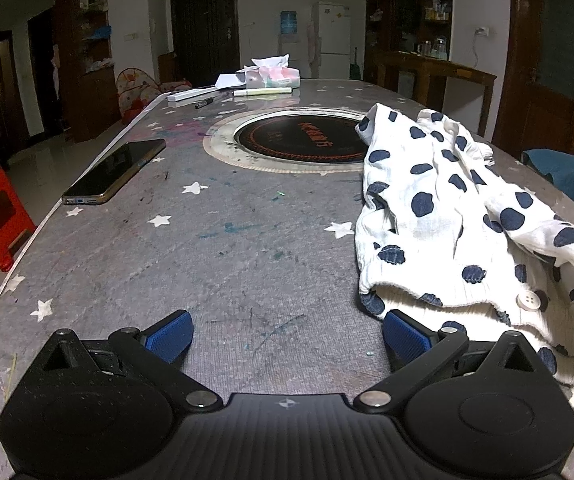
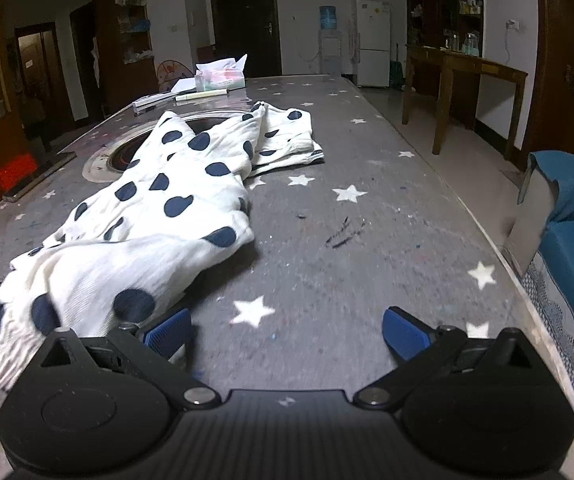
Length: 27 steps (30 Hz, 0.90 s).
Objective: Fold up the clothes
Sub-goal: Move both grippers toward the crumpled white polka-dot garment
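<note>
2 spread grippers: left gripper, right gripper flank garment.

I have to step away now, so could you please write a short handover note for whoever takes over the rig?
Left gripper: open, empty, low over the table, beside the garment's hem.
Right gripper: open, empty, at the garment's other side.
Polka-dot garment: lies crumpled lengthwise on the table, one end over the round cooktop. A phone lies left of it.
Done: no fold visible.
Left: spread it flat, then fold.
</note>
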Each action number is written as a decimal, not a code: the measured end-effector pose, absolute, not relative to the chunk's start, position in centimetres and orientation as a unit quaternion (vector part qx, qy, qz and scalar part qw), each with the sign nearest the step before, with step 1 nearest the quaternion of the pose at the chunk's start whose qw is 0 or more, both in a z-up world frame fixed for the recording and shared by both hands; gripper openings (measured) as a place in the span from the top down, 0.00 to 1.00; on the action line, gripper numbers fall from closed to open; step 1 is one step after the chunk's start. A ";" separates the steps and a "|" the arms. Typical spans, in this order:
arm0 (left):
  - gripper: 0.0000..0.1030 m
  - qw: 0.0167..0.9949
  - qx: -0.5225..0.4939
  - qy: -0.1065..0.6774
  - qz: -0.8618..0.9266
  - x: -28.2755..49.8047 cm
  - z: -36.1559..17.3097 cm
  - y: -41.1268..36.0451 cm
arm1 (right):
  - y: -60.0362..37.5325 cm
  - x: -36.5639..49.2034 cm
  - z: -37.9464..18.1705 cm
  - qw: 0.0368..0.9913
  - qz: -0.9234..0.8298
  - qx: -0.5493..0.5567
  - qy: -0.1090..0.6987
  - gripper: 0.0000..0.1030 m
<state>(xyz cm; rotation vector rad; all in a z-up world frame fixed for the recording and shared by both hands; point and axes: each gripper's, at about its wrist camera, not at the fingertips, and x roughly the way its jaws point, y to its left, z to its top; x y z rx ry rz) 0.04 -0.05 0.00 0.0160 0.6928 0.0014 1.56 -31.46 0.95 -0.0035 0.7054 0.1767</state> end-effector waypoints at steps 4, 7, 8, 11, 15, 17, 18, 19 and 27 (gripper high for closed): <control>0.00 0.937 0.013 0.348 0.007 0.5 0.0 -0.6 | -31.1 0.3 1.2 0.935 0.090 -0.002 0.342 0.00; 0.00 0.935 0.017 0.354 0.011 0.8 0.0 -1.0 | -30.8 -0.6 1.4 0.936 0.093 -0.002 0.340 0.00; 0.00 0.936 0.016 0.351 0.011 0.5 0.0 -1.0 | -30.7 -0.9 1.4 0.936 0.094 -0.002 0.339 0.00; 0.00 0.940 0.007 0.341 0.011 -1.1 0.2 -1.1 | -30.4 -1.9 1.6 0.936 0.097 -0.002 0.337 0.00; 0.00 0.937 0.007 0.349 0.011 -1.5 0.2 -1.8 | -29.8 -3.0 1.7 0.937 0.102 -0.001 0.333 0.00; 0.00 0.936 0.007 0.351 0.009 -1.7 0.2 -2.0 | -29.5 -3.4 1.6 0.937 0.105 0.001 0.334 0.00; 0.00 0.936 0.006 0.352 0.008 -1.9 0.2 -2.1 | -29.4 -3.6 1.6 0.936 0.106 0.001 0.335 0.00; 0.00 0.935 0.006 0.354 0.007 -2.1 0.3 -2.2 | -29.3 -3.8 1.6 0.936 0.107 0.001 0.336 0.00; 0.00 0.933 0.004 0.360 0.006 -3.1 0.4 -3.0 | -28.8 -4.5 2.2 0.934 0.122 0.008 0.335 0.00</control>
